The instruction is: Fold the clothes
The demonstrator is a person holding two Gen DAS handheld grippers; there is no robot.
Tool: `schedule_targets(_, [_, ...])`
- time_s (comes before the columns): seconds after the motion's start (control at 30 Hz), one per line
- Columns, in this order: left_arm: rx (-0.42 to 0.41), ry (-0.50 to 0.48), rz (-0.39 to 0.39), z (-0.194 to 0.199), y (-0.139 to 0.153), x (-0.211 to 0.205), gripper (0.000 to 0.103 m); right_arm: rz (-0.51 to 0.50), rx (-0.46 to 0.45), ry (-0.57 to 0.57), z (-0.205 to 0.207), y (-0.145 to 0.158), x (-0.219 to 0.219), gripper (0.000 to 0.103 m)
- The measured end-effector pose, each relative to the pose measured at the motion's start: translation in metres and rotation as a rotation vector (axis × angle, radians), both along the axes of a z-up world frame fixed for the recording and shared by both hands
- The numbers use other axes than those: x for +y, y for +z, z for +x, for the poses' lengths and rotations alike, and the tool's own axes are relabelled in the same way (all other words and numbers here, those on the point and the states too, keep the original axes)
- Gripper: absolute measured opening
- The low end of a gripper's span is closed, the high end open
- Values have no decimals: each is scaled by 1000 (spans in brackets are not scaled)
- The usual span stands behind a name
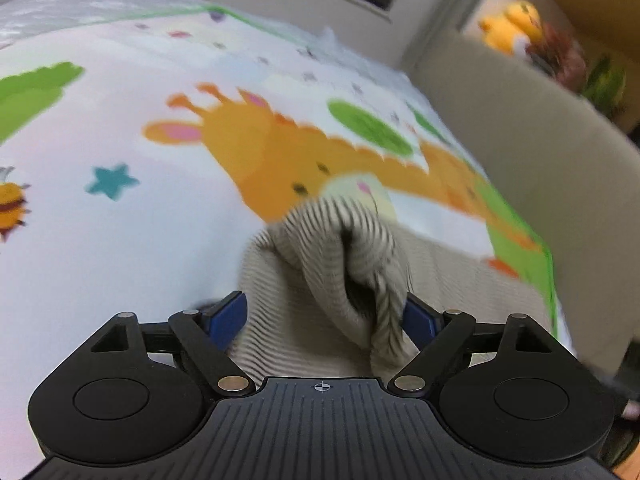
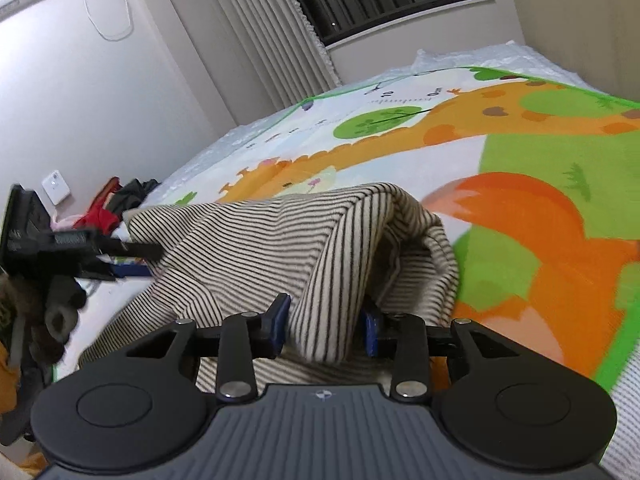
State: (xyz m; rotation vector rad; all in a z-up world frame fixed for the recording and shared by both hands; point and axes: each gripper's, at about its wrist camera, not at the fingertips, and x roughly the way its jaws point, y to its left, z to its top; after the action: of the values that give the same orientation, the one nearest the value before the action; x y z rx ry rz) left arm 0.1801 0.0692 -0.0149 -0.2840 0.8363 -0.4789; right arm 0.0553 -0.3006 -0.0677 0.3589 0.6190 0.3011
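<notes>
Striped garment [image 2: 256, 240] bunches nearest the lens, draped over the giraffe-print bed cover [image 2: 520, 140]. It looks soft, light and floppy, best taken at edges or corners. Right hand-held gripper [image 2: 326, 326] is clenched on a raised fold; left hand-held gripper [image 1: 324, 314] pinches another bunched ridge farther left.

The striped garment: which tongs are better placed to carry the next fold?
Probably the right tongs: they pinch a raised fold of the striped garment sharply in view; the left tongs hold a bunched, blurred part.
</notes>
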Motion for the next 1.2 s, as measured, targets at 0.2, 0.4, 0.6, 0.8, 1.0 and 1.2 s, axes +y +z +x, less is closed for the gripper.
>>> schedule_targets(0.2, [-5, 5, -119, 0, 12, 7, 97, -69, -8, -74, -21, 17, -5, 42])
schedule_targets(0.4, [4, -69, -138, 10, 2, -9, 98, -64, -54, -165, -18, 46, -13, 53])
schedule_targets(0.6, [67, -150, -150, 34, -21, -30, 75, 0, 60, -145, 24, 28, 7, 52])
schedule_targets(0.8, [34, -205, -148, 20, -20, -31, 32, 14, 37, -108, 20, 35, 22, 21])
schedule_targets(1.0, [-51, -249, -197, -47, 8, -5, 33, 19, -44, -30, -39, 63, 22, 20])
schedule_targets(1.2, [21, -256, -149, -93, -17, 9, 45, -12, 52, -38, -73, 34, 28, 21])
